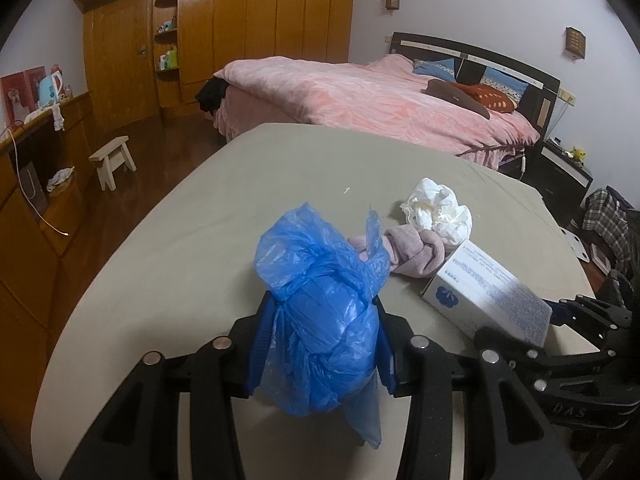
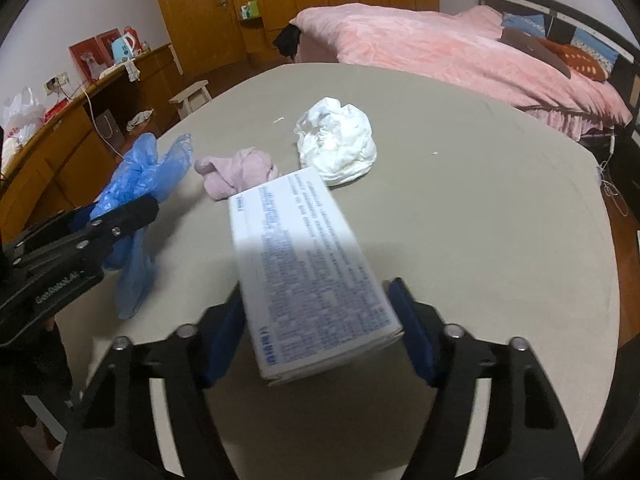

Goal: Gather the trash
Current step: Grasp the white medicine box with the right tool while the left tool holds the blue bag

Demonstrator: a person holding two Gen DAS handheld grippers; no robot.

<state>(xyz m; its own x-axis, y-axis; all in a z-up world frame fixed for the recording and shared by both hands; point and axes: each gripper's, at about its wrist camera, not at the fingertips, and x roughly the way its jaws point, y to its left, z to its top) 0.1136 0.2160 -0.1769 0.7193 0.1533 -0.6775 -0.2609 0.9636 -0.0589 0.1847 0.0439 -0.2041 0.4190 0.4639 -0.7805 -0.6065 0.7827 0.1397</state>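
Observation:
My left gripper (image 1: pixel 322 344) is shut on a crumpled blue plastic bag (image 1: pixel 320 300), held over the grey table (image 1: pixel 200 220). The bag also shows in the right wrist view (image 2: pixel 140 184). My right gripper (image 2: pixel 320 328) is shut on a white box with blue print (image 2: pixel 308 272), held above the table; the box shows in the left wrist view (image 1: pixel 488 296). A crumpled white paper wad (image 2: pixel 336 144) and a knotted pink cloth (image 2: pixel 240 174) lie on the table beyond the box. They also show in the left wrist view: the wad (image 1: pixel 438 210), the cloth (image 1: pixel 412 252).
A bed with a pink cover (image 1: pixel 380 100) stands behind the table. Wooden wardrobes (image 1: pixel 240 28) line the far wall. A low wooden cabinet (image 1: pixel 36 184) runs along the left, with a small white stool (image 1: pixel 114 160) on the floor.

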